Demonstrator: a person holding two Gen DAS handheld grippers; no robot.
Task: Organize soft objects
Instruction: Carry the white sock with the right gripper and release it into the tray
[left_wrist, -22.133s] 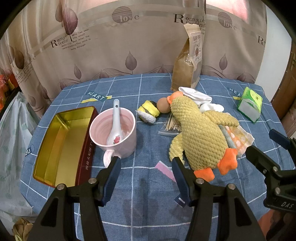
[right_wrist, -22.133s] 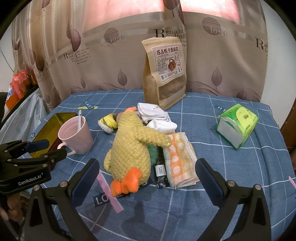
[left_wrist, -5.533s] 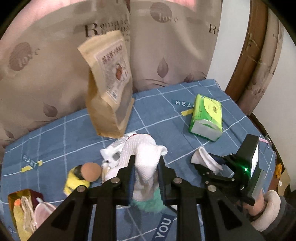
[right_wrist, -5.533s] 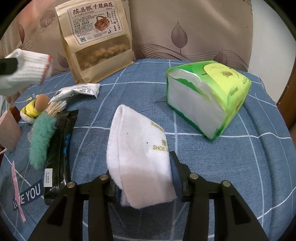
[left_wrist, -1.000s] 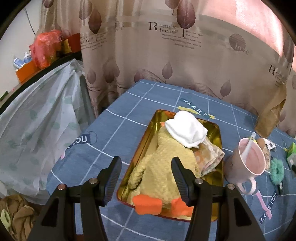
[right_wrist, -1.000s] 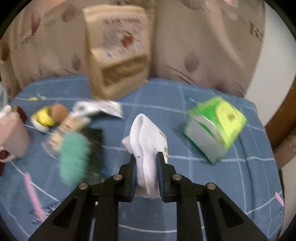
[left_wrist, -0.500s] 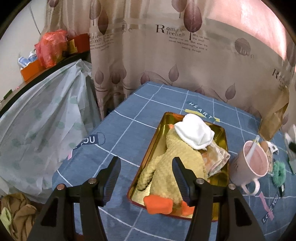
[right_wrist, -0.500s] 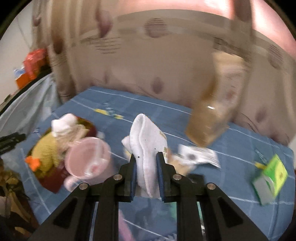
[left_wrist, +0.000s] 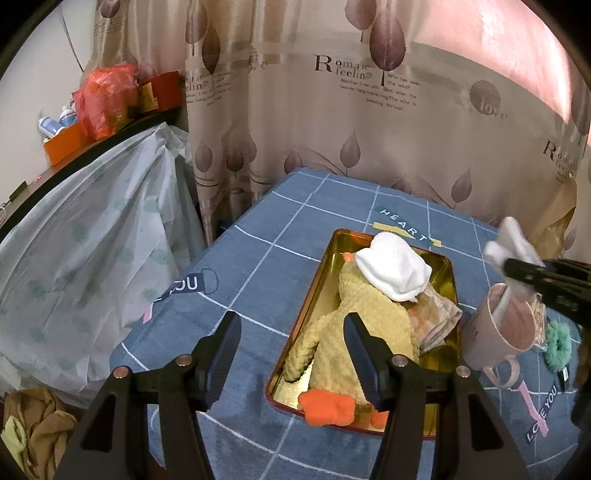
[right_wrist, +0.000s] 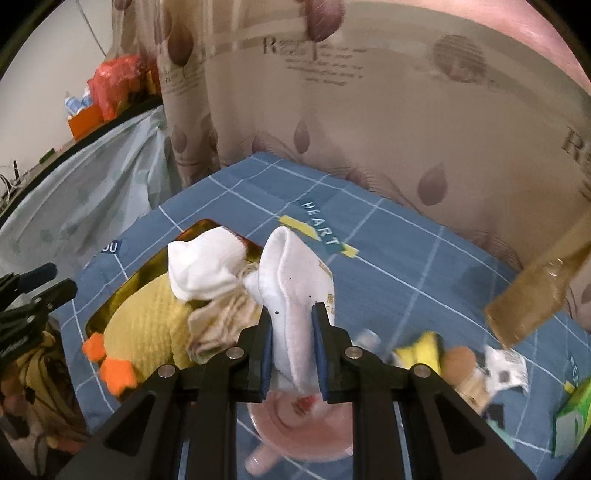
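Observation:
A gold tin tray (left_wrist: 314, 291) with a red outer wall holds a yellow plush duck (left_wrist: 354, 325), a white sock (left_wrist: 391, 269) on the duck's head and a folded patterned cloth (left_wrist: 432, 325). My left gripper (left_wrist: 291, 343) is open and empty, raised before the tray's near left side. My right gripper (right_wrist: 291, 325) is shut on a white slipper (right_wrist: 295, 277), held above the pink mug, right of the tray (right_wrist: 192, 229). It also shows in the left wrist view (left_wrist: 513, 243).
A pink mug (left_wrist: 506, 325) with a spoon stands right of the tray. A green scrunchie (left_wrist: 557, 339), a brown snack bag (right_wrist: 543, 295), a green tissue pack (right_wrist: 572, 421) and small items lie to the right. Plastic-covered furniture (left_wrist: 74, 251) stands left of the table.
My right gripper has swung left with the slipper, from over the table's right part to above the mug beside the tray. My left gripper has pulled back slightly, still open.

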